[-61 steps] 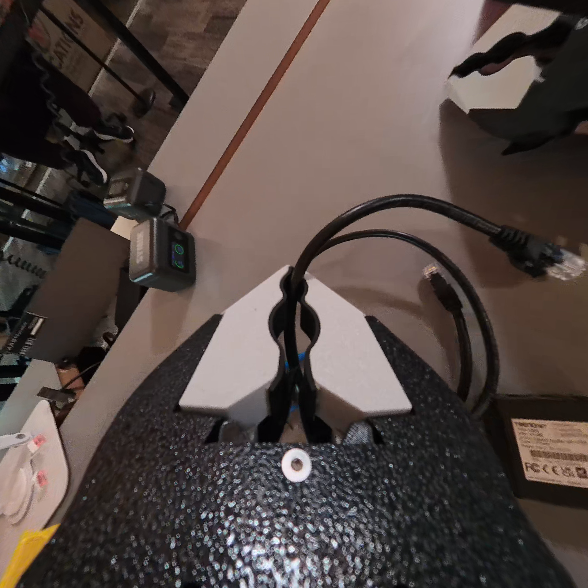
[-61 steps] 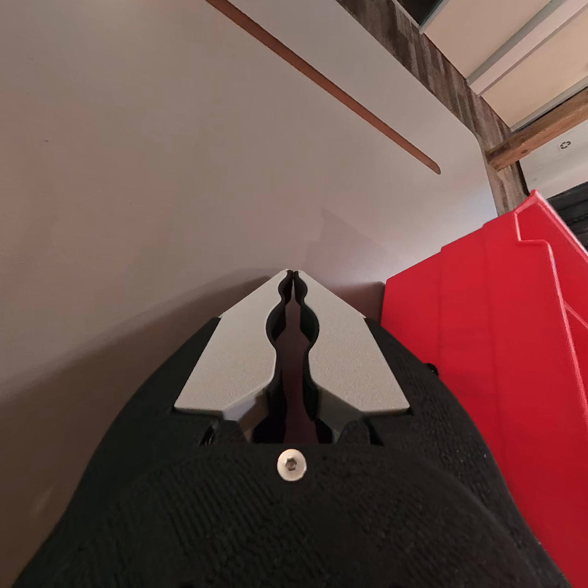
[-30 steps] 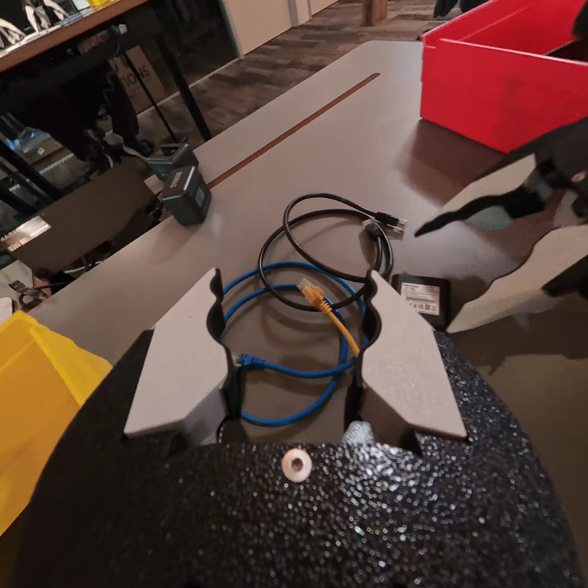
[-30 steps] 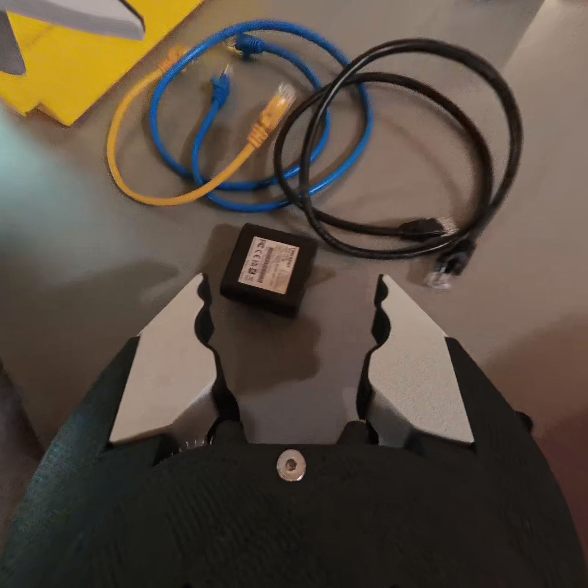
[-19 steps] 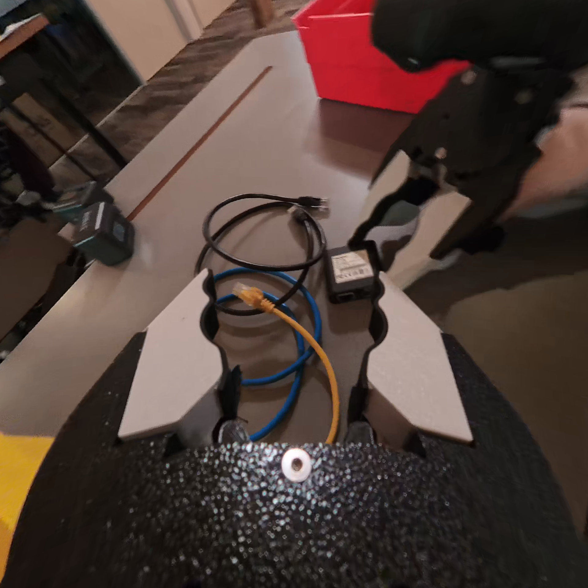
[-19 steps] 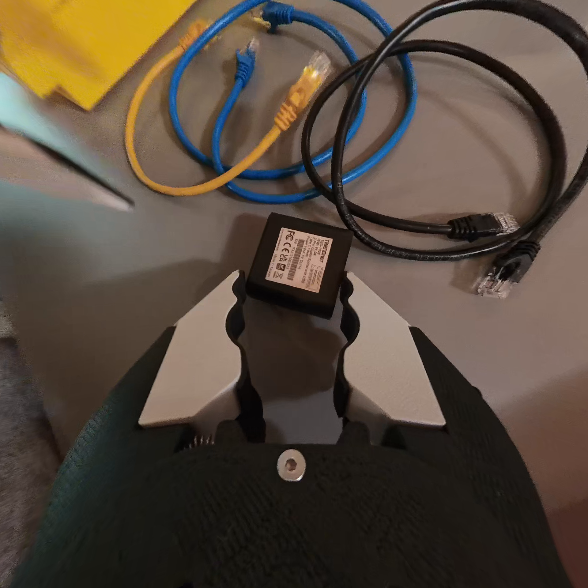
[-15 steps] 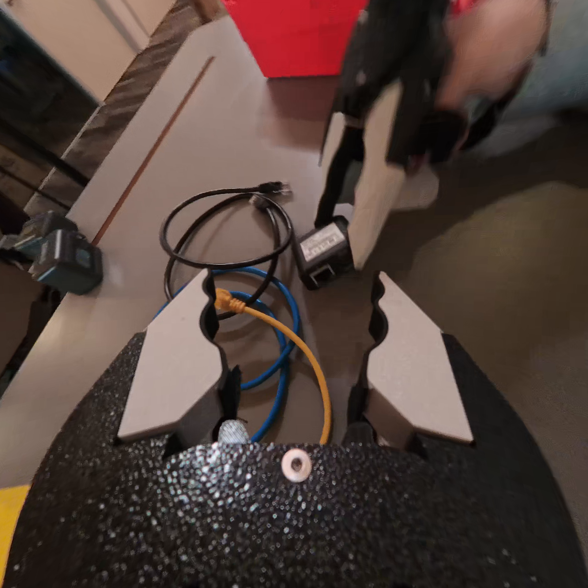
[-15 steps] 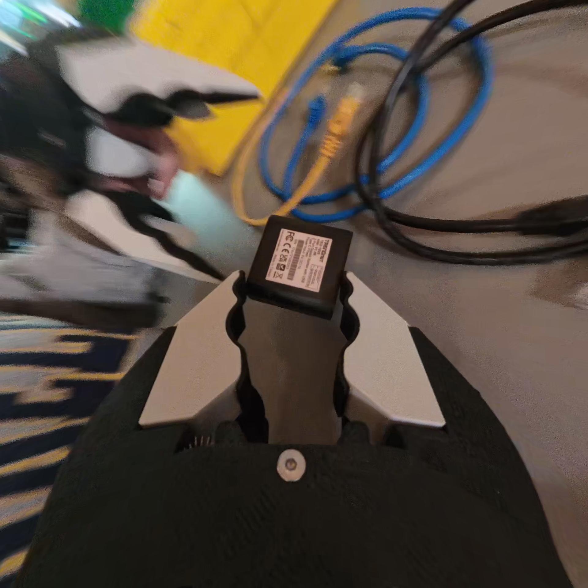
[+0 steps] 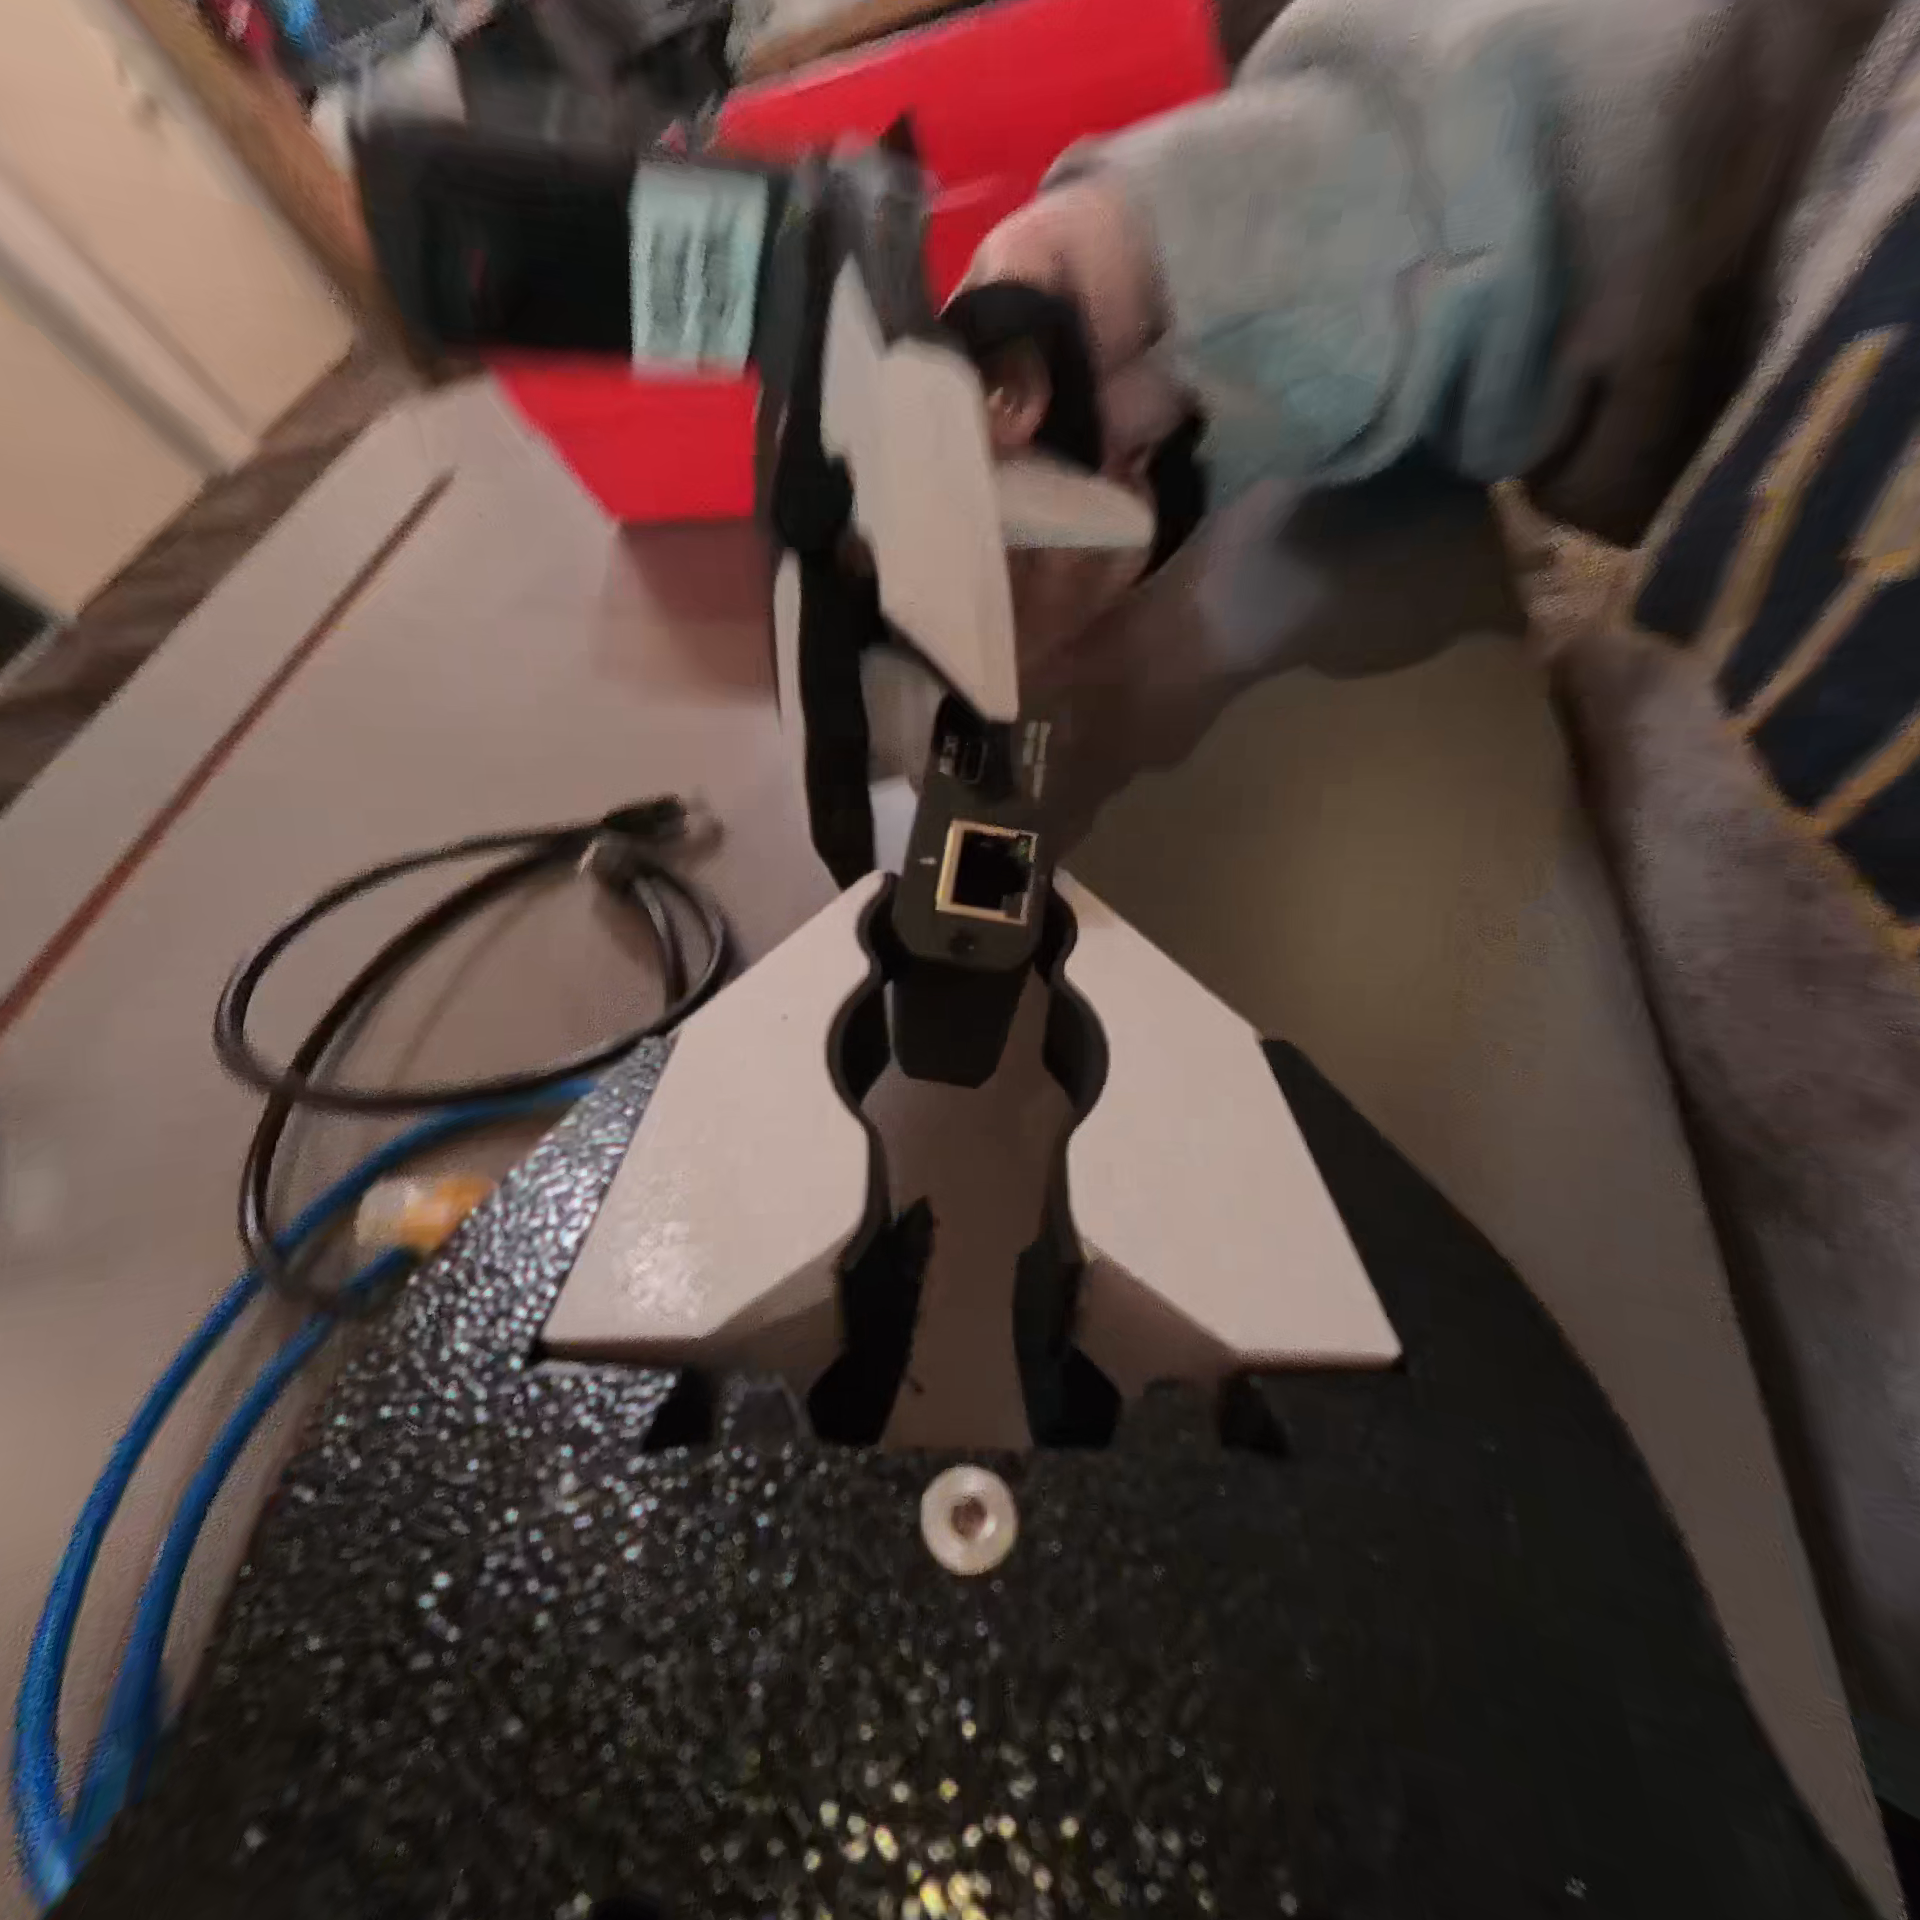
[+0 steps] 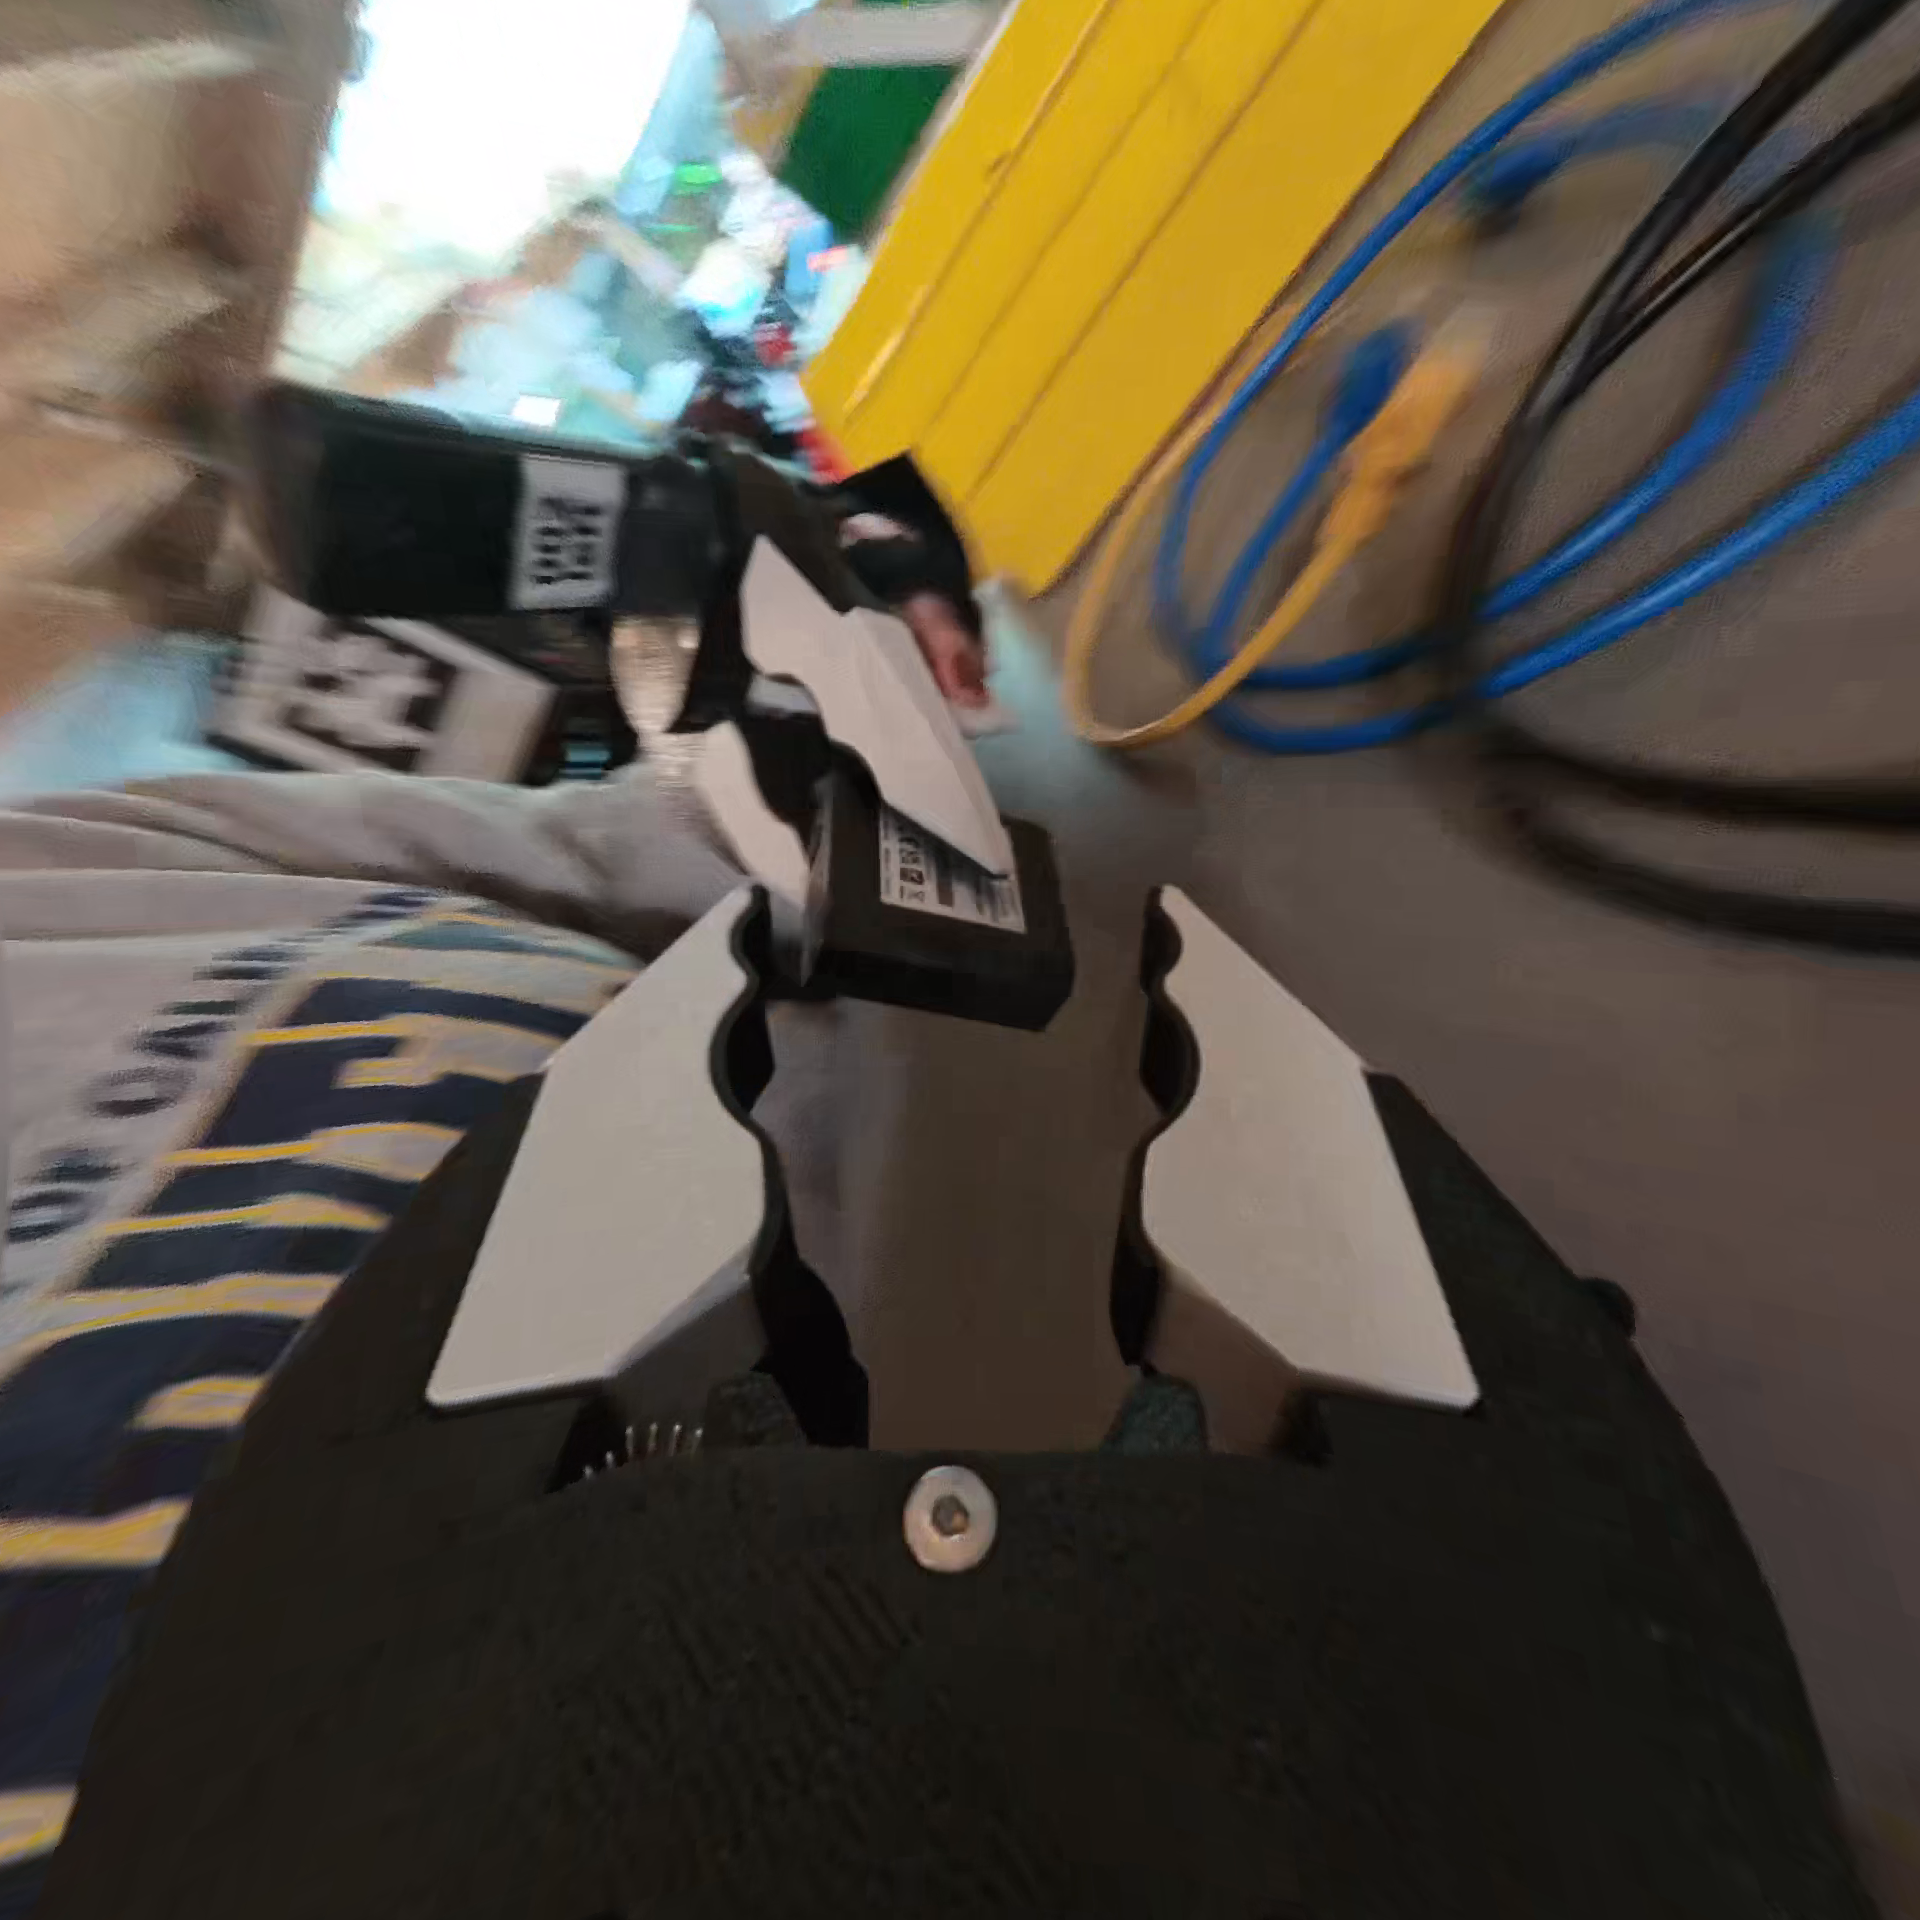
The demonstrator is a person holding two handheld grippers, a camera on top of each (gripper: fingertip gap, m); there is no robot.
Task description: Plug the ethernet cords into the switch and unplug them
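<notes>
We hold the switch (image 9: pixel 971 935) clamped between the jaws of the left gripper (image 9: pixel 966 914), raised above the bench (image 9: pixel 436 727) with one port facing the camera. Our right gripper (image 10: pixel 951 935) stands with its jaws spread apart, gripping nothing, just behind the switch. The black cord (image 9: pixel 457 977), blue cord (image 9: pixel 156 1455) and yellow cord (image 10: pixel 1278 613) lie coiled on the bench, unplugged.

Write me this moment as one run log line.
left tool: shut on switch | right tool: open, beside switch | cords: black, blue, yellow unplugged on table
</notes>
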